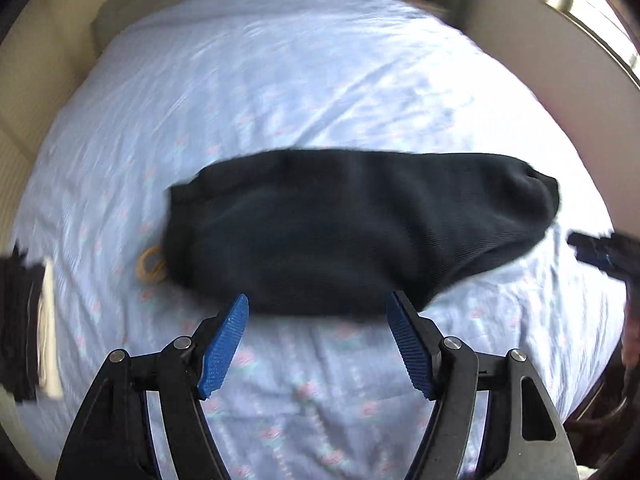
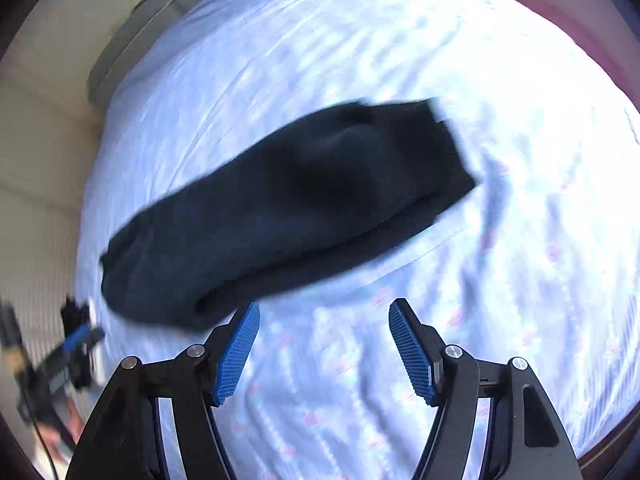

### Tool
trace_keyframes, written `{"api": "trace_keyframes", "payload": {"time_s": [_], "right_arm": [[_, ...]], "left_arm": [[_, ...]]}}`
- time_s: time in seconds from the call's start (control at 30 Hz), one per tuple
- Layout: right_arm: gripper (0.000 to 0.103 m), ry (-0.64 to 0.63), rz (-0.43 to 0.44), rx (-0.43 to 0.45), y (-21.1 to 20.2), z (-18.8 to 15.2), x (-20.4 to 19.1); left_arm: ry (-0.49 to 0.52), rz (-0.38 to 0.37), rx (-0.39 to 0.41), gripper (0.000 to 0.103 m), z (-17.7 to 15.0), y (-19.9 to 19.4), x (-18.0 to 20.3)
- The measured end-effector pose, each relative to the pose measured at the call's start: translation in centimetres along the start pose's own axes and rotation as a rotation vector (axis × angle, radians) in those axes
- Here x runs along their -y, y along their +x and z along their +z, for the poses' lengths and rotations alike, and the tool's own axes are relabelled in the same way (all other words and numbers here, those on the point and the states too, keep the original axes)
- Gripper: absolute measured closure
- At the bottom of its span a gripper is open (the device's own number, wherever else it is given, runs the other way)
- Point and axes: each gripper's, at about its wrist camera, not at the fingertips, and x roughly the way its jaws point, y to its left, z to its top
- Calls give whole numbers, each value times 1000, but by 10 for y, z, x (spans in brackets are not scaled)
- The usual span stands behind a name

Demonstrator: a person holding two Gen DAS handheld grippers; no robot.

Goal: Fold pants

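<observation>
Pale blue bedsheet (image 1: 320,80) with a faint pink floral print covers the whole working surface, wrinkled and bright under daylight from a window (image 1: 600,12) at the far right of the left wrist view. Beige wall or headboard panels ring the bed on the far and left sides.

On that sheet, near its middle, lie the pants (image 1: 352,232), a dark navy knit already folded down into a compact oblong bundle. Seen from the right wrist camera, the same pants (image 2: 280,208) run diagonally, with the thick rounded fold nearest the gripper. A small tan ring-shaped object (image 1: 151,265), possibly a hair tie or rubber band, peeks out against the bundle's left edge.

The left gripper (image 1: 318,344) hovers just short of the near edge of the pants, its blue pads spread apart with nothing between them. The right gripper (image 2: 324,350) is likewise spread and empty, just off the bundle's near corner, over bare sheet. Both views are motion-blurred.

The fabric looks soft, thick and limp: light to lift, not slippery against the ribbed pads, and not fragile, but stacked layers would probably slide or sag open if only the top ply were pinched. For any further fold or tidy-up, the safest hold seems to be at the bundle's two short ends, jaws biting through all layers at once.
</observation>
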Motion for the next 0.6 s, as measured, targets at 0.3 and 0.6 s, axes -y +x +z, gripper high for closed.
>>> {"api": "trace_keyframes", "payload": {"time_s": [0.3,0.6], "right_arm": [[35,228,65,61,24,87,68],[61,193,53,-37,76,99,57]], "left_arm": [[-19,-63,-55,32,47,43,55],[-8,-16,-105,32,57,66,70]]}}
